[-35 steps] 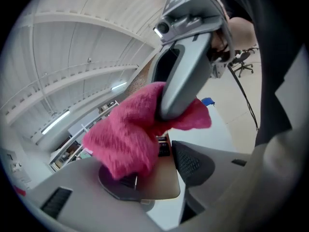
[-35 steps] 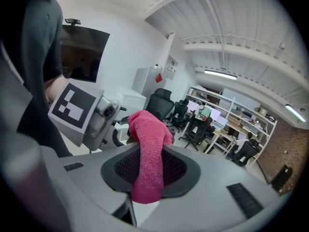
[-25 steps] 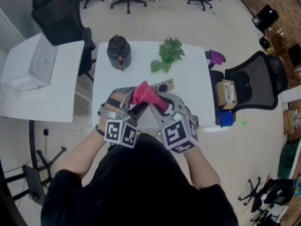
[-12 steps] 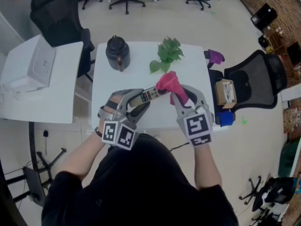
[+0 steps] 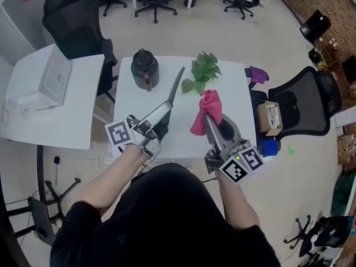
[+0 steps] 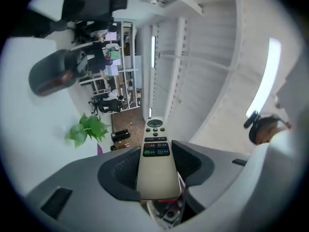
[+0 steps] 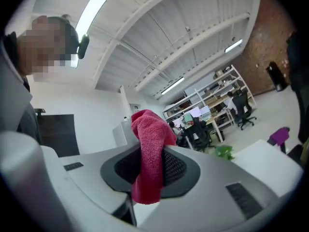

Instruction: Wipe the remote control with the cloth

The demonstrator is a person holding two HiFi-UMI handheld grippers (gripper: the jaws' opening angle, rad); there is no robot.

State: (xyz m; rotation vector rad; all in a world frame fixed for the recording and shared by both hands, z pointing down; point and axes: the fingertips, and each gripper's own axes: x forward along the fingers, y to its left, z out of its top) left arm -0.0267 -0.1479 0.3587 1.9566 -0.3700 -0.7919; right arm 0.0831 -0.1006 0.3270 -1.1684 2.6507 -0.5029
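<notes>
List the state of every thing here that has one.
remote control: clamped in the left gripper, held off the table, apart from the cloth.
cloth: bunched, clamped in the right gripper, above the table.
left gripper: jaws shut on the remote control.
right gripper: jaws shut on the cloth.
kettle: upright on the table.

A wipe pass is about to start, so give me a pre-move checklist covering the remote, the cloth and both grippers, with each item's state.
1. Left gripper clamped on the remote: ok.
2. Right gripper clamped on the cloth: ok.
3. Remote's button face exposed beyond the grip: ok.
4. Bunch of cloth sticking out past the grip to wipe with: ok.
5. Cloth touching the remote: not ok; the head view shows a gap between them.
6. Remote's back side clean: cannot tell; no view shows it.
</notes>
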